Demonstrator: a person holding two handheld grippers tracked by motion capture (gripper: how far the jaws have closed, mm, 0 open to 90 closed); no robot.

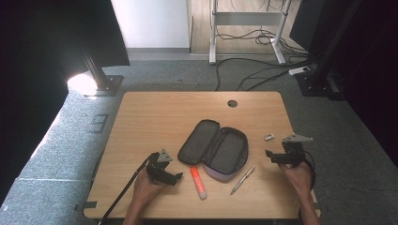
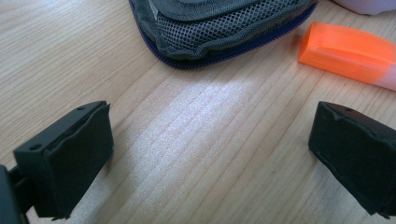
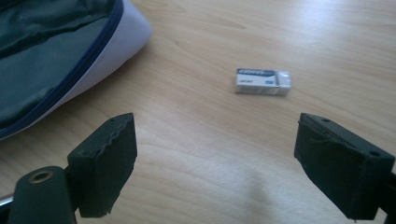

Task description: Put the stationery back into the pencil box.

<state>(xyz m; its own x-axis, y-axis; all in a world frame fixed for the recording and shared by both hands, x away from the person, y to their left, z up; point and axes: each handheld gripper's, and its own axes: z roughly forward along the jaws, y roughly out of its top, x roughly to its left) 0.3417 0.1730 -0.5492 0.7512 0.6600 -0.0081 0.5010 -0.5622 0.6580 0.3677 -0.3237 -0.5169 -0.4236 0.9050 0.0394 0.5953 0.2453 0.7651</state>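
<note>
From where I stand, the open pencil case (image 1: 214, 148) in the middle of the worktop (image 1: 155, 112) is the thing to steer by. Nearest the person's edge, a silver pen (image 1: 242, 179) lies just off the case's near right corner and an orange highlighter (image 1: 198, 182) just off its near left corner, its far end almost at the case's rim. The left gripper (image 1: 165, 175) rests on the worktop to the near left of the case, its fingers (image 2: 70, 163) spread wide with only bare wood between them, the highlighter's orange cap lying just beyond.

The right gripper (image 1: 279, 158) hangs to the right of the case, fingers (image 3: 105, 163) also apart and holding nothing. Ahead of it, farther from the person and well right of the case, lies a small white eraser (image 3: 263, 81) in a paper sleeve, flat on the wood.

I judge the eraser is the next pick for the case. It is low and small, so fingers closing too high would slide over it, and a skewed approach could flick it toward the right edge. The sleeve might also slip off under a pinch.
</note>
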